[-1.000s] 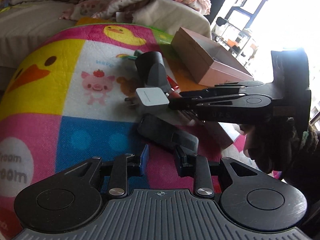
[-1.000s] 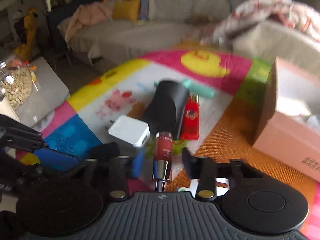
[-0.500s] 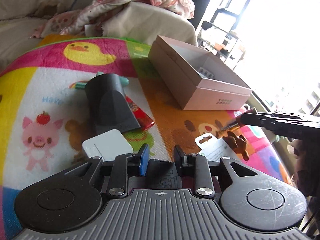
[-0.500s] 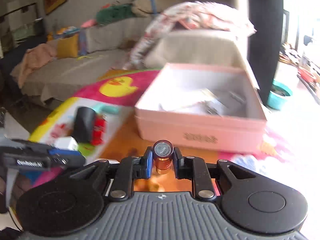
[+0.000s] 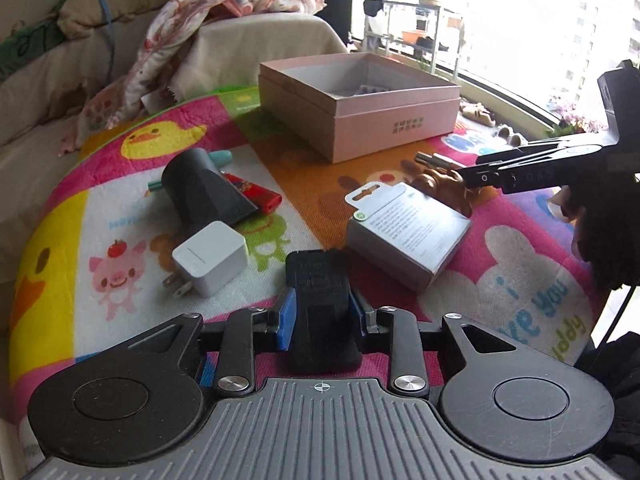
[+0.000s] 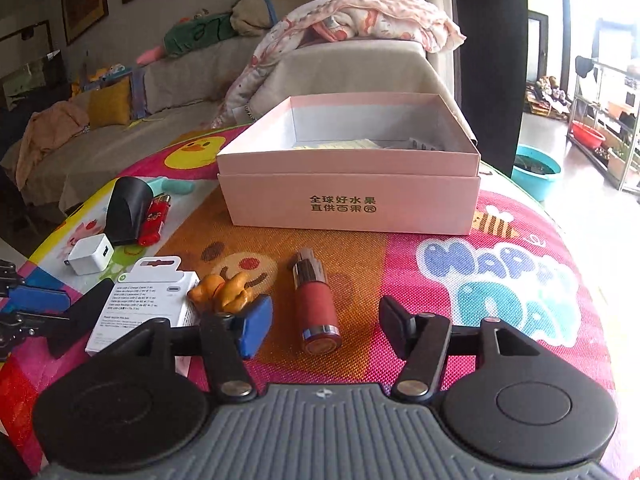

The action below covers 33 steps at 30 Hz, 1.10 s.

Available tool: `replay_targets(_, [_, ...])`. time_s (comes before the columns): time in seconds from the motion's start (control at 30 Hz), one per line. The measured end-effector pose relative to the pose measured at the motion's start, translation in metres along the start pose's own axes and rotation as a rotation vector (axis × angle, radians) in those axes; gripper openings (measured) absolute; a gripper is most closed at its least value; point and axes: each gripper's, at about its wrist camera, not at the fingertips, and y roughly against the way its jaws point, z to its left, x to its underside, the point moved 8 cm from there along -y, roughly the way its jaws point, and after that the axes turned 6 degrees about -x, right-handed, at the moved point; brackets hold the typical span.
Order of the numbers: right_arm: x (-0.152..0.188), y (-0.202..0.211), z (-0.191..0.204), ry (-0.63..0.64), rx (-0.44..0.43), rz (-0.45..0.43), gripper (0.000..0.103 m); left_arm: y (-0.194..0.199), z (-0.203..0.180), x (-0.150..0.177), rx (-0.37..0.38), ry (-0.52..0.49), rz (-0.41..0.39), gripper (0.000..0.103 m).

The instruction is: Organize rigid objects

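My left gripper (image 5: 322, 312) is shut on a black ribbed plastic piece (image 5: 320, 292), held just above the play mat. My right gripper (image 6: 324, 320) is open; a red lipstick tube (image 6: 316, 300) lies on the mat between its fingers, untouched. The open pink box (image 6: 348, 196) stands beyond it and also shows in the left wrist view (image 5: 360, 116). On the mat lie a white charger plug (image 5: 208, 258), a white cable carton (image 5: 404, 236), a brown figurine (image 6: 224, 292), a black nozzle (image 5: 204, 192) and a red lighter (image 5: 252, 196).
The colourful play mat (image 6: 500, 272) covers the surface and falls away at the right edge. A sofa with a blanket (image 6: 352, 20) stands behind the box. A teal basin (image 6: 536, 168) sits on the floor at the right.
My right gripper opened and the lipstick it held now lies on the mat before the box. My left gripper closed on the black piece and swung toward the box.
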Motion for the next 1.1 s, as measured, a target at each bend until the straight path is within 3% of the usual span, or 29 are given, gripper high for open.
replay_targets(0.13, [0.004,0.008,0.000,-0.023,-0.011,-0.013,0.071,-0.008,-0.013,-0.008,0.035,0.005,-0.013,0.032])
replay_targets(0.33, [0.006,0.018,-0.004,-0.039,0.016,-0.062,0.081,-0.010,-0.018,-0.011,0.019,0.003,-0.015,0.032])
replay_targets(0.5, [0.009,0.009,-0.002,-0.028,0.003,-0.008,0.081,0.002,-0.004,-0.004,-0.105,-0.021,-0.019,0.032])
replay_targets(0.63, [0.010,0.007,-0.003,-0.031,0.007,0.002,0.081,0.001,0.005,0.001,-0.060,0.054,0.004,0.033])
replay_targets(0.77, [0.011,0.007,-0.002,-0.025,0.015,0.006,0.082,-0.006,0.003,0.003,-0.019,0.098,0.038,0.047])
replay_targets(0.9, [0.011,0.007,-0.001,-0.023,0.017,0.007,0.082,-0.009,-0.010,0.002,-0.025,0.051,0.018,0.058])
replay_targets(1.1, [0.011,0.008,-0.001,-0.019,0.017,0.002,0.082,-0.017,-0.011,-0.002,-0.029,0.053,-0.020,0.060])
